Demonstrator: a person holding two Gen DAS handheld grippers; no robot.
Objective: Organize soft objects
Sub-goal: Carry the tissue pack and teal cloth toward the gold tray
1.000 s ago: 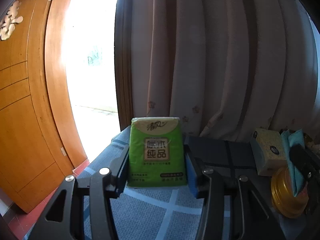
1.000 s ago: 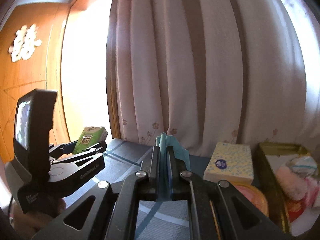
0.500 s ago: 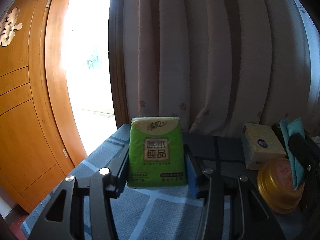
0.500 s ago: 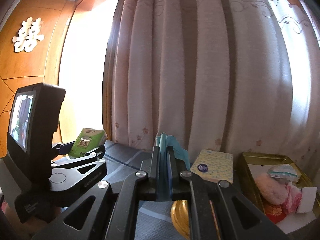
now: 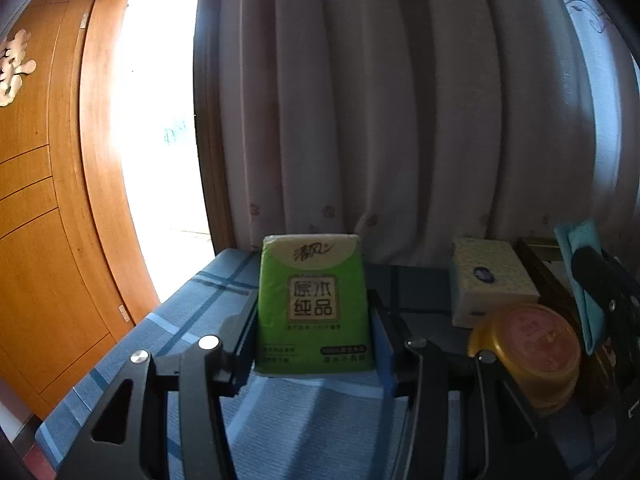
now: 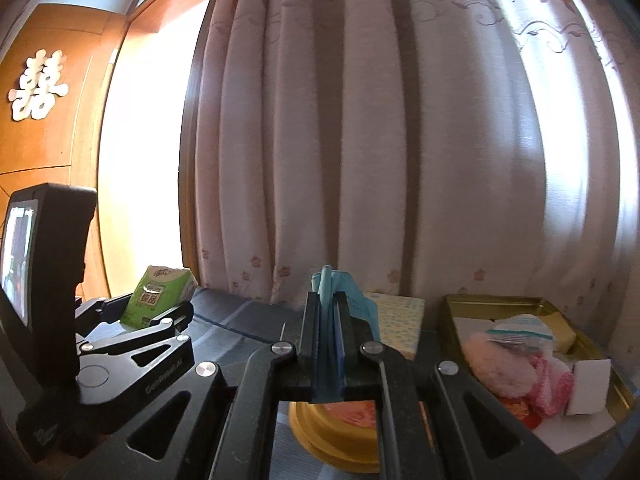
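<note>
My left gripper (image 5: 314, 322) is shut on a green tissue pack (image 5: 313, 304), held upright above the blue checked tablecloth (image 5: 192, 320). The same green tissue pack (image 6: 160, 296) and left gripper (image 6: 154, 314) show at the left of the right wrist view. My right gripper (image 6: 330, 332) is shut on a folded teal cloth (image 6: 332, 300), whose top edge sticks up past the pads. That teal cloth (image 5: 580, 264) appears at the right edge of the left wrist view. A gold tin tray (image 6: 616, 368) at the right holds a pink fluffy item (image 6: 502, 364) and other soft things.
A pale yellow tissue box (image 5: 488, 276) stands by the curtain (image 5: 400, 120). In front of it sits a round gold-lidded tin (image 5: 532, 356), also under my right gripper as the gold-lidded tin (image 6: 336, 432). A wooden door (image 5: 48, 200) and a bright doorway lie to the left.
Both grippers have moved to the right along the table with their loads. The gold tray and the round tin have come further into view. Neither grip has changed.
</note>
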